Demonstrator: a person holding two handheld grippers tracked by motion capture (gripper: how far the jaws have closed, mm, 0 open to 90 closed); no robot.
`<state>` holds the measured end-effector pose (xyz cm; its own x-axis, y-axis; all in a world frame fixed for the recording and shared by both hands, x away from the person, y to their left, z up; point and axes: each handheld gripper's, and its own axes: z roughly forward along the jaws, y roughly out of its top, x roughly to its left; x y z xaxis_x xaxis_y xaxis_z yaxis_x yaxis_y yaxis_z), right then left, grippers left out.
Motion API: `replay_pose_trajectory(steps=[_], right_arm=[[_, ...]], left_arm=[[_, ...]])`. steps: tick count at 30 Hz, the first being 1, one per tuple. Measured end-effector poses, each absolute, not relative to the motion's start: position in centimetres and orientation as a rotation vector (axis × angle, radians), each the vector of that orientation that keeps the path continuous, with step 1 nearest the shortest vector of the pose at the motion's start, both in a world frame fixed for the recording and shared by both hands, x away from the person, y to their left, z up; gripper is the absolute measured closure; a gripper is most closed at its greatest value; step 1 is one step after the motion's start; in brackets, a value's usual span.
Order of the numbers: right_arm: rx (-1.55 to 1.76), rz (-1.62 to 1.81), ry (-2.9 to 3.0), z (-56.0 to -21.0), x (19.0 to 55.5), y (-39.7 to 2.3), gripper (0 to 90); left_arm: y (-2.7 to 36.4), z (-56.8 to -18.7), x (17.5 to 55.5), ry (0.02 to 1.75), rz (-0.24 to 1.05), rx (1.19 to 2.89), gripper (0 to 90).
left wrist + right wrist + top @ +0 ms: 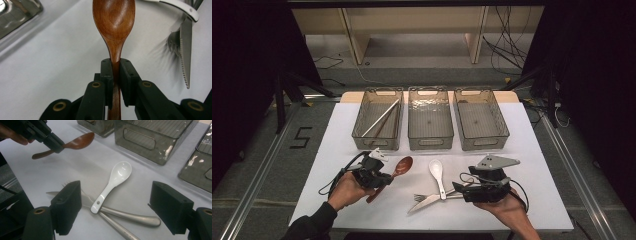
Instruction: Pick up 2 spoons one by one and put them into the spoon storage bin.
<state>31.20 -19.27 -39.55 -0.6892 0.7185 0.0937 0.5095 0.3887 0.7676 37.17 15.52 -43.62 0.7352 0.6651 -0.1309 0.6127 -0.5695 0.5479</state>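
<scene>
Left tool [384,177]: its jaws are closed on the neck of the wooden spoon [114,22], just below the bowl.
Wooden spoon: held above the bench [337,150], near left, bowl pointing toward the far right.
Right tool [115,207]: jaws wide, nothing between the pads; it hovers over the cutlery.
Around: white spoon [112,182] lies across a knife [120,213] and fork [419,197], to the right of the wooden spoon.
Far side: three baskets [430,117] in a row; the left one holds chopsticks [379,119].

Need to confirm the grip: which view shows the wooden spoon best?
Left gripper view: the wooden spoon sits close up, its neck pinched between the jaws. High view shows it small; right gripper view sideways, lifted.
</scene>
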Motion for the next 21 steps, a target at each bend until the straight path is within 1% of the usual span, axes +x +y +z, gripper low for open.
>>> replay_pose_trajectory(steps=[4, 6, 21], right_arm=[[1.087, 1.189, 2.397, -39.6, 31.3, -19.3, 26.2], [1.092, 1.187, 2.396, -39.6, 31.3, -19.3, 26.2], [1.106, 1.196, 2.387, -39.6, 31.3, -19.4, 26.2]], left_arm=[[15.5, -42.9, 37.2, 0.956, 0.106, 2.322, 81.0], [15.3, -42.5, 37.2, 0.945, 0.127, 2.317, 81.0], [14.8, -40.7, 38.7, 0.945, 0.156, 2.243, 81.0]])
